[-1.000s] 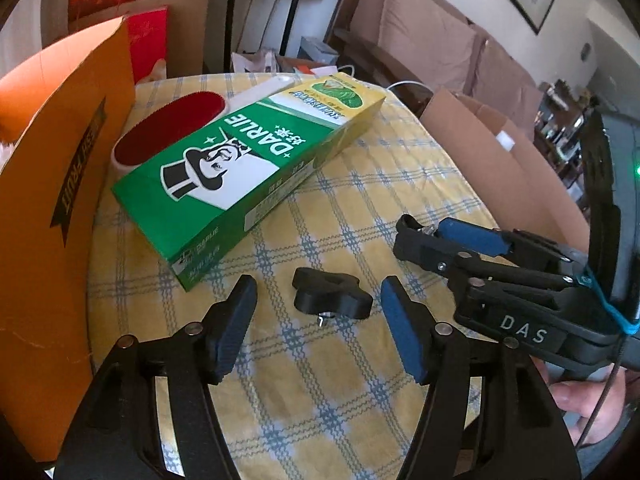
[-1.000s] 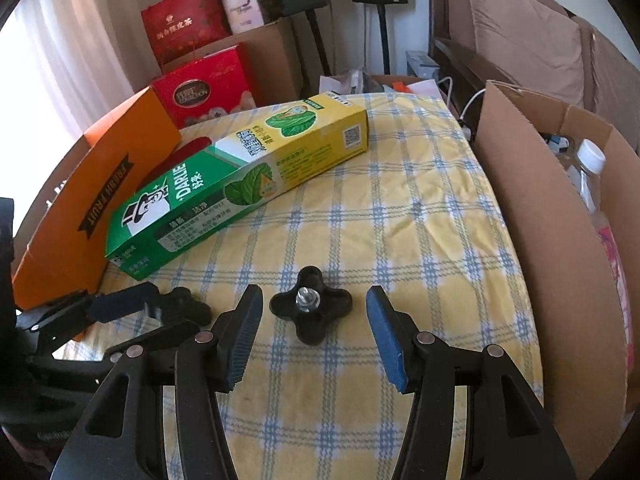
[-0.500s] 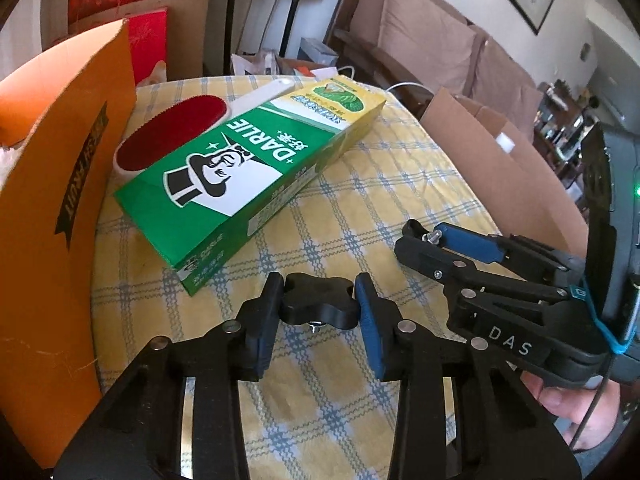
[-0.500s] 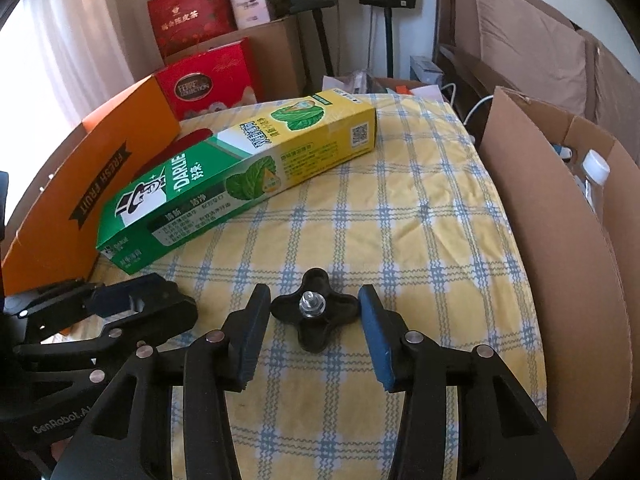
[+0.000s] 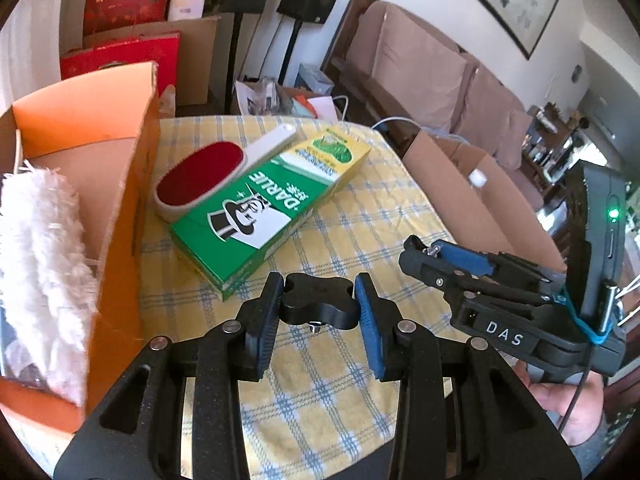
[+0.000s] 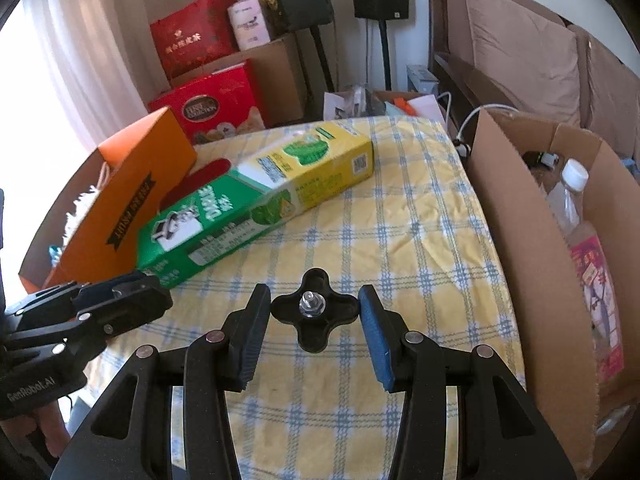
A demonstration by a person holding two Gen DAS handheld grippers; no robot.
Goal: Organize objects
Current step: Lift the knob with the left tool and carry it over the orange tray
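My left gripper (image 5: pixel 318 304) is shut on a black star-shaped knob (image 5: pixel 318 307) and holds it above the yellow checked tablecloth (image 5: pixel 320 376). My right gripper (image 6: pixel 314 312) is shut on a second black star knob (image 6: pixel 316 316), its bolt pointing up. The right gripper also shows in the left wrist view (image 5: pixel 424 250). The left gripper also shows in the right wrist view (image 6: pixel 132 292). A green and yellow Darlie box (image 5: pixel 264 208) lies on the table beyond both grippers, also in the right wrist view (image 6: pixel 256 204).
An orange cardboard box (image 5: pixel 124 216) holding a white fluffy duster (image 5: pixel 40 248) stands at the table's left. A red lint brush (image 5: pixel 200 172) leans on the Darlie box. A brown cardboard box (image 6: pixel 520 240) with a bottle (image 6: pixel 568 196) stands at the right edge.
Both grippers closed from open onto their knobs. Both have lifted their knobs off the cloth.
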